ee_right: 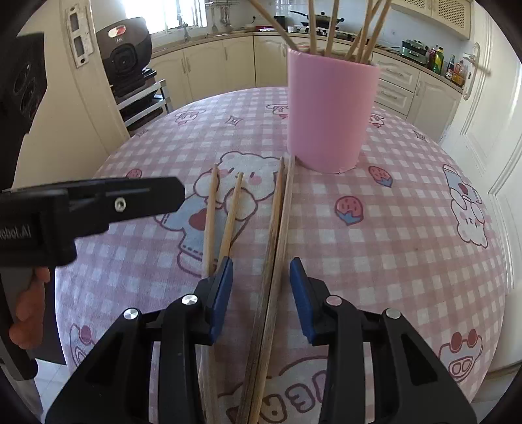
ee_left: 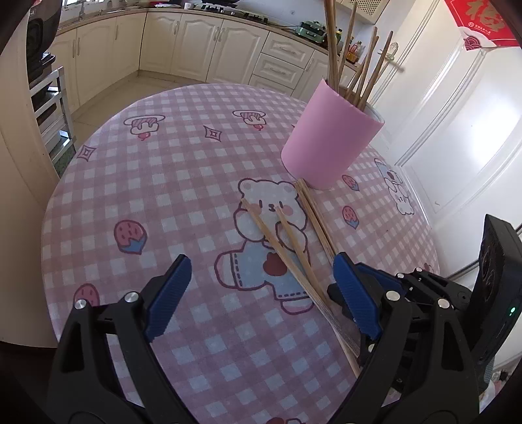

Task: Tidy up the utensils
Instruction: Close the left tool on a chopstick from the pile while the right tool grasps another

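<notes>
Here, round counter [ee_right: 407, 234] w/ pink-checked cloth printed w/ bears and strawberries. On it, upright pink cylindrical holder [ee_right: 331, 111] toward the far side, several long wooden chopsticks [ee_right: 329, 29] standing inside and fanning out at the top. Four more loose wooden chopsticks lying flat in front of the holder: closely paired two [ee_right: 277, 221] running side by side, far ends nearly at the holder's base; another two [ee_right: 222, 218] just left of them in the right wrist view, splayed apart at the far tips, converging nearer the camera. Right gripper [ee_right: 261, 270] low over the paired two, blue-padded fingers [ee_right: 301, 293] straddling them, released, gaps visible both sides of the sticks, no pad contact; left finger tip just beside the converging pair. Left gripper [ee_left: 261, 277] spread wide, released, nothing btwn its blue fingers [ee_left: 169, 293] except bare cloth and the bear print; hovering to the left of the loose sticks, its right finger right by the near ends of the sticks. Hand [ee_right: 29, 310] gripping the left gripper's handle seen at the left edge of the right wrist view. Cream kitchen cabinets [ee_left: 195, 45] behind, white door [ee_left: 456, 114] at right.
</notes>
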A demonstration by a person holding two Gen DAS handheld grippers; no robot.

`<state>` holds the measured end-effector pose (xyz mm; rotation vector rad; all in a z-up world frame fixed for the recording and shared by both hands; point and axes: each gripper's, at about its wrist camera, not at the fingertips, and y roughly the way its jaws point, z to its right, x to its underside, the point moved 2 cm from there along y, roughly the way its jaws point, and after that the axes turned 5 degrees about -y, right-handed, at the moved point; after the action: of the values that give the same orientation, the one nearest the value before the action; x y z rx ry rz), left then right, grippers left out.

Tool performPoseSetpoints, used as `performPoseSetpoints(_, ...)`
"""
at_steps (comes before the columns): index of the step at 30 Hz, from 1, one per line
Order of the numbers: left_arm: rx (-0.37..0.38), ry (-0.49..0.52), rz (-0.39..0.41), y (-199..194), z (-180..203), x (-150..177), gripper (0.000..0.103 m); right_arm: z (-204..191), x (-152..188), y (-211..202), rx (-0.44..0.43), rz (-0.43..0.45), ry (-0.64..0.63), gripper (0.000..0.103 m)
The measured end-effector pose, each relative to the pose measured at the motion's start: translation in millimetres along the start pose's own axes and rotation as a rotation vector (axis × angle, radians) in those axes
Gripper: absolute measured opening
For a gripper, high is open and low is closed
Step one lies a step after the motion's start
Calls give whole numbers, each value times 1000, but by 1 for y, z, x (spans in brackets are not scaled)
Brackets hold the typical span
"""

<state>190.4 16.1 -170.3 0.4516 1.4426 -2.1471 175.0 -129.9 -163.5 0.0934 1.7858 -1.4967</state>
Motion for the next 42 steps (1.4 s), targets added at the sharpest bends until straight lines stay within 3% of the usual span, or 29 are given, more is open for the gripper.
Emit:
performPoseSetpoints(5, 2, -9, -37, 14, 5, 1, 84, 13, 3, 3, -17, -18, 26, 34)
performPoseSetpoints(7, 5, -22, -67, 21, 5, 1, 62, 14, 4, 1, -23, -14, 30, 34)
performPoseSetpoints(8, 1, -30, -78, 25, 4, 2, 56, 16, 4, 0, -23, -12, 34, 34)
performPoseSetpoints(11, -27, -5, -62, 30, 6, 1, 53, 19, 3, -1, -38, -11, 46, 34)
performPoseSetpoints(13, -71, 22, -52, 34, 8, -2, 41, 21, 2, -1, -33, -9, 46, 34)
performPoseSetpoints(18, -122, 82, -43, 44, 11, -11, 34, 21, -6, 0, -37, -3, 46, 34)
performPoseSetpoints(20, -117, 97, -42, 43, 10, -12, 29, 22, -10, -1, -48, 6, 57, 34)
performPoseSetpoints(22, -66, 66, -57, 42, 3, -15, 16, 19, -15, -1, -66, 11, 52, 34)
performPoseSetpoints(25, -44, 47, -68, 38, -5, -18, 10, 9, -22, 3, -85, 0, 23, 28)
performPoseSetpoints(27, -118, 82, -64, 38, -10, -17, 5, 2, -28, 12, -104, -31, -1, 25)
performPoseSetpoints(33, -18, -23, -79, 31, -31, -20, 6, -8, -45, 36, -117, -102, -33, 22)
performPoseSetpoints(35, 55, -93, -93, 30, -35, -22, 6, -11, -49, 39, -110, -116, -42, 20)
performPoseSetpoints(38, 42, -71, -98, 32, -26, -25, 9, -16, -50, 42, -84, -124, -73, 17)
performPoseSetpoints(40, 17, -61, -104, 37, -18, -25, 26, -18, -51, 43, -53, -121, -92, 8)
performPoseSetpoints(42, 28, -63, -106, 40, -12, -25, 39, -17, -51, 44, -55, -120, -82, 7)
